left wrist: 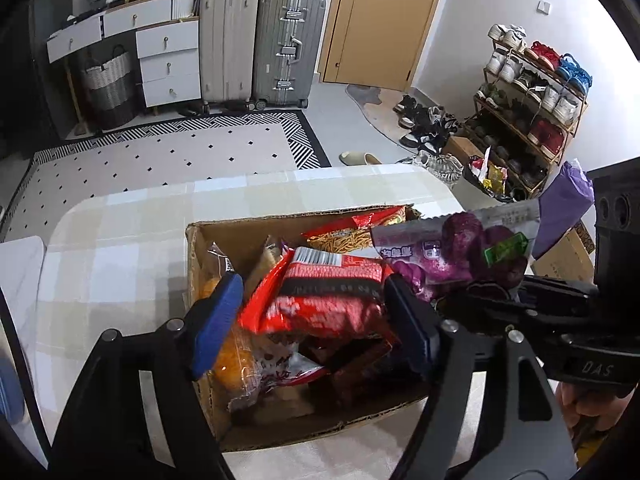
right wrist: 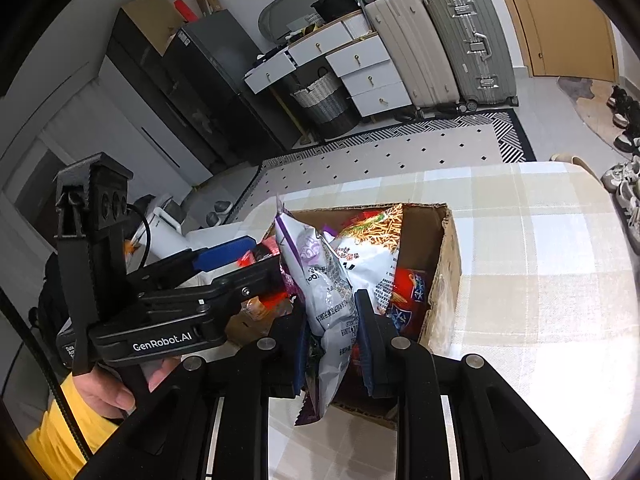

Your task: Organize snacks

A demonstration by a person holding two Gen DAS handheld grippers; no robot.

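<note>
An open cardboard box (left wrist: pixel 200 248) full of snack packets stands on the checked tablecloth (left wrist: pixel 120 240). My left gripper (left wrist: pixel 314 316) hangs over the box with its blue pads (left wrist: pixel 218 312) open. A red snack packet (left wrist: pixel 324 296) lies between them on top of the pile, and I see no pad pressing it. My right gripper (right wrist: pixel 332 336) is shut on a purple and white snack bag (right wrist: pixel 332 292), held upright over the box's near edge. In the left wrist view this purple bag (left wrist: pixel 460 248) shows at the right above the box. A noodle-snack bag (left wrist: pixel 352 232) lies at the box's far side.
The table's rounded far edge (left wrist: pixel 280 176) gives onto a patterned rug (left wrist: pixel 180 152). Beyond it stand two suitcases (left wrist: pixel 260 44), white drawers (left wrist: pixel 168 64) and a woven basket (left wrist: pixel 108 84). A shoe rack (left wrist: pixel 532 112) and a second cardboard box (left wrist: pixel 568 256) are on the right.
</note>
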